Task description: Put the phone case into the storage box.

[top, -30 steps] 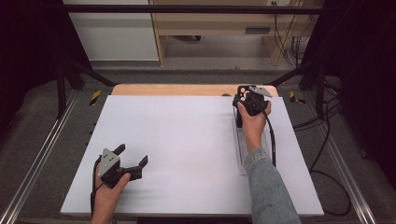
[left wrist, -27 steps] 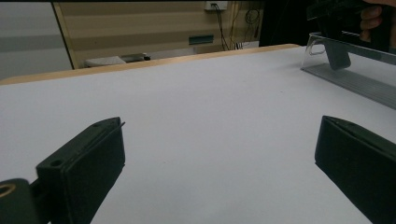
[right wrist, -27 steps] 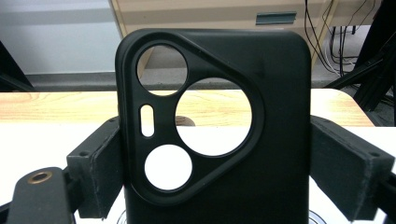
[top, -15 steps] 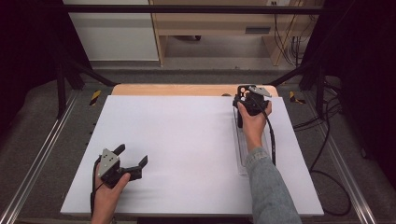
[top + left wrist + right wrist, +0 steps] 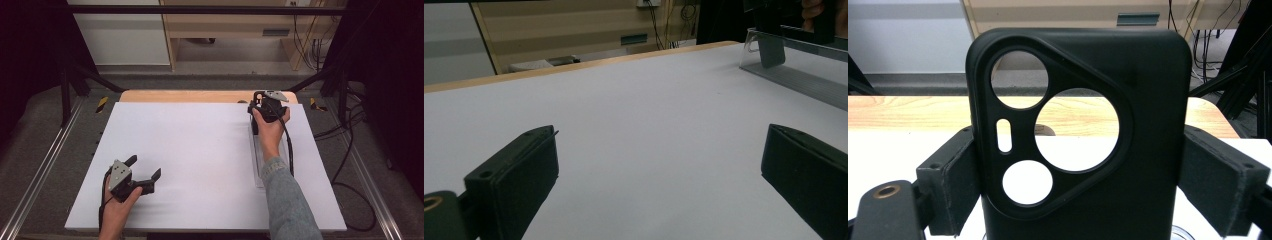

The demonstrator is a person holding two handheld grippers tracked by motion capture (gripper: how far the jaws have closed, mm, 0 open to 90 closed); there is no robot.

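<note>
Nothing has shifted in the last second: the right gripper [image 5: 270, 100] still clamps the black phone case [image 5: 1083, 140] upright over the worktop's [image 5: 200, 150] far right corner, the left gripper [image 5: 145, 175] idling open near the front left, so work seems paused.

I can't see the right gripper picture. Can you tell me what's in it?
A black phone case stands upright, pinched at its sides between the right gripper's two black jaws. Its camera corner has three round holes and a small slot. Through them and beside the case you see the white table, with its wooden far edge.
</note>
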